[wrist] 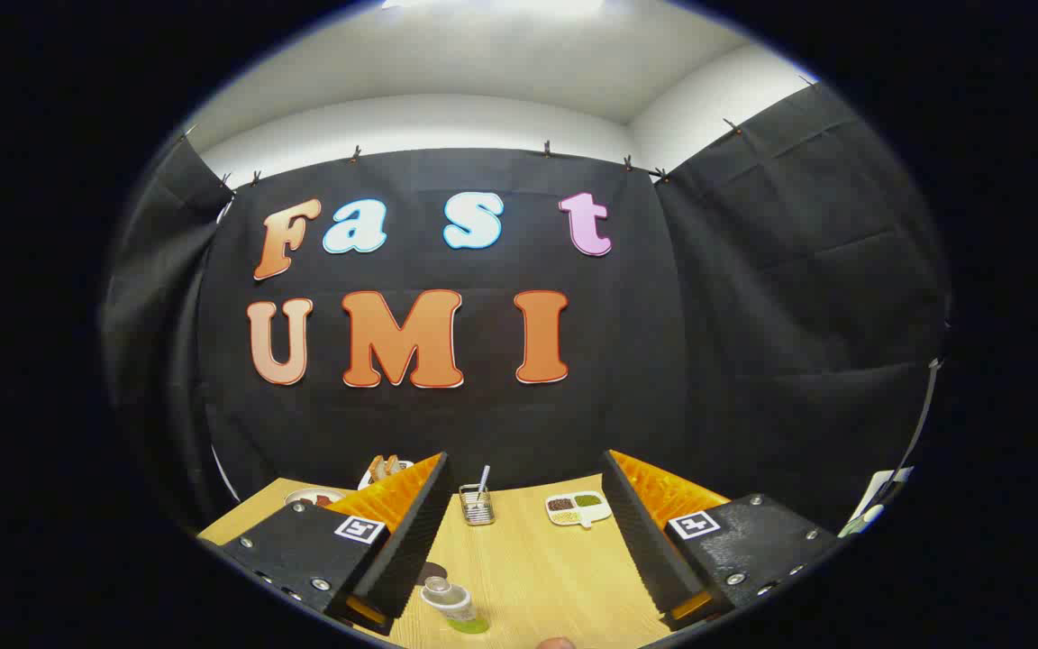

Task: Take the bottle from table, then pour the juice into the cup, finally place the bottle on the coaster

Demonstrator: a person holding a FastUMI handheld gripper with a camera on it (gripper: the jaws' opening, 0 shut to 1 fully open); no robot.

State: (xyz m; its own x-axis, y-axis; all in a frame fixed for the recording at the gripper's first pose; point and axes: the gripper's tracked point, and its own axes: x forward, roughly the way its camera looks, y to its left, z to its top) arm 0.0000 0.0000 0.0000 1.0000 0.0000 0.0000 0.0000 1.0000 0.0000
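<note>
The hand-held gripper (523, 505) hangs above a light wooden table (537, 577) with its two fingers spread wide apart and nothing between them. Low down, just beside the left finger and nearer the camera than its tip, stands a small clear plastic bottle with green juice in its bottom (454, 606), upright and seen from above, its top a pale round disc. Just behind the bottle, partly hidden by the left finger, lies a dark round flat thing (433, 571) that may be the coaster; I cannot tell for sure. Beyond the fingers, near the far edge of the table, stands a small metal wire holder with a white stick in it (477, 505), and to its right a white divided dish with dark and green fillings (578, 508). Behind the left finger are two white plates with food (312, 497), only partly in sight.
</note>
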